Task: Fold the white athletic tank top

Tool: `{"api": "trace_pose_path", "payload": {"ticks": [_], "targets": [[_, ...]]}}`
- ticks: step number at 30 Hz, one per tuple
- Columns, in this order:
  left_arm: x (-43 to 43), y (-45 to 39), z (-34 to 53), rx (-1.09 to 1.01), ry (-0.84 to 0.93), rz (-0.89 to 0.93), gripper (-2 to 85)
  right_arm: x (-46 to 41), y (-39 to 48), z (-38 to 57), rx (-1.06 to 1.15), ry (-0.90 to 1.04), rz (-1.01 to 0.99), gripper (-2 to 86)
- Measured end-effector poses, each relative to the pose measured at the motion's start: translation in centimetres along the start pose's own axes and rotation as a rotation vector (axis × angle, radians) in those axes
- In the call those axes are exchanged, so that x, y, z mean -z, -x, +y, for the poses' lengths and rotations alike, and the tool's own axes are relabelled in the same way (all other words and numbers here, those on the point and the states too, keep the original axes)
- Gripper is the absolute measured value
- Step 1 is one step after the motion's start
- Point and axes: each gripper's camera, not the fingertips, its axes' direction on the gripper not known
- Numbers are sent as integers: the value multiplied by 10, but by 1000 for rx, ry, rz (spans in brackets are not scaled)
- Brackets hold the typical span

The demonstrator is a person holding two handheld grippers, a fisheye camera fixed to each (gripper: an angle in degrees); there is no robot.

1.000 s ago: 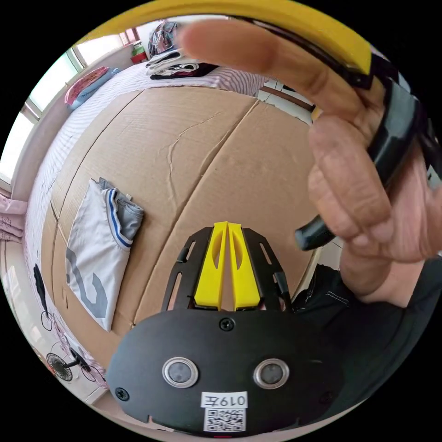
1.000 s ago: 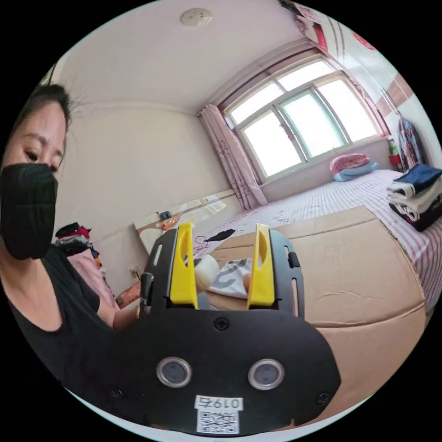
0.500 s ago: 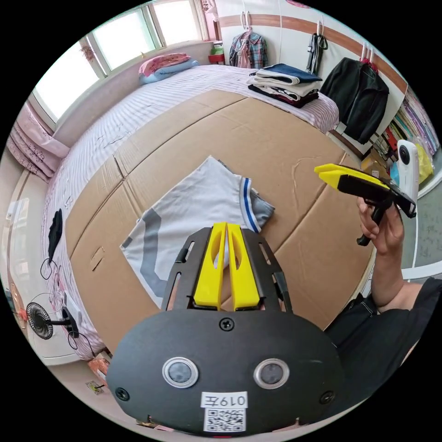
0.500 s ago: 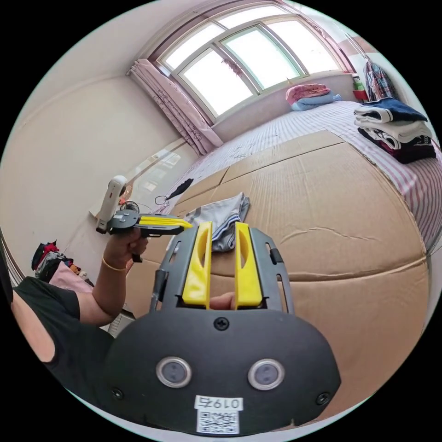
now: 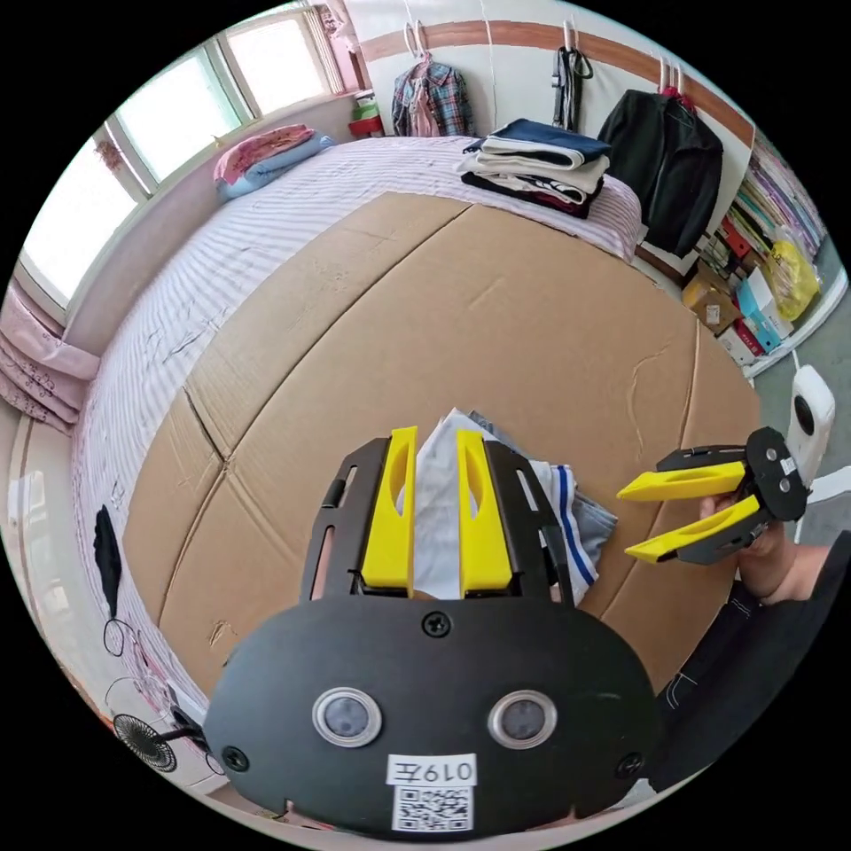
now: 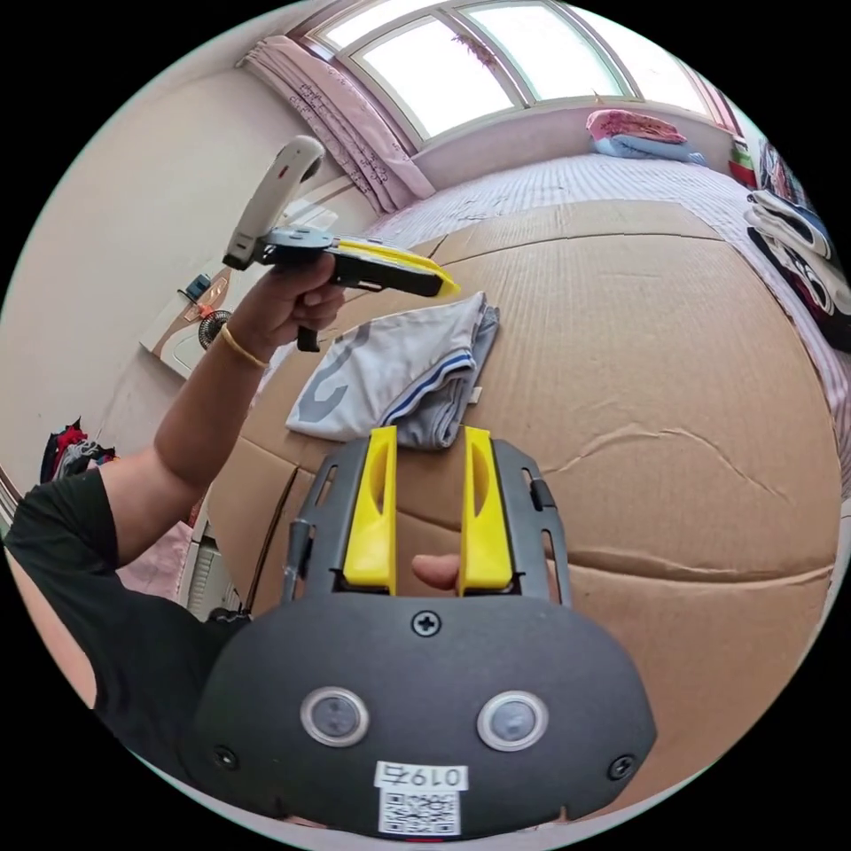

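Tank top (image 6: 403,377) lies folded on the cardboard sheet (image 5: 496,328), close to the sheet's near edge where the person stands. Its long axis runs roughly along that edge, with the blue-trimmed end toward the right gripper (image 6: 428,496). That gripper hovers just short of this end, apart from the cloth, jaws parted to a medium gap and empty. The left gripper (image 6: 425,281) hangs above the garment; in the left gripper view its jaws (image 5: 435,505) stand narrowly parted with the white cloth between them, contact not confirmed. Judged nearer: the left gripper. No containers are present; a stack of folded clothes (image 5: 536,168) rests on the bed (image 5: 222,257) past the sheet's far corner.
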Motion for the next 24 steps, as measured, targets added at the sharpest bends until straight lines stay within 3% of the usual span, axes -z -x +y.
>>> {"api": "trace_pose_path", "payload": {"ticks": [10, 15, 24], "targets": [[-3, 87, -40, 66, 45, 272, 57, -3, -8, -46, -59, 17, -66, 73], [-10, 110, -54, 66, 108, 296, 36, -3, -7, -64, -68, 33, -43, 54], [1, 149, -57, 63, 68, 293, 12, 6, -6, -95, -84, 37, -14, 2]]}}
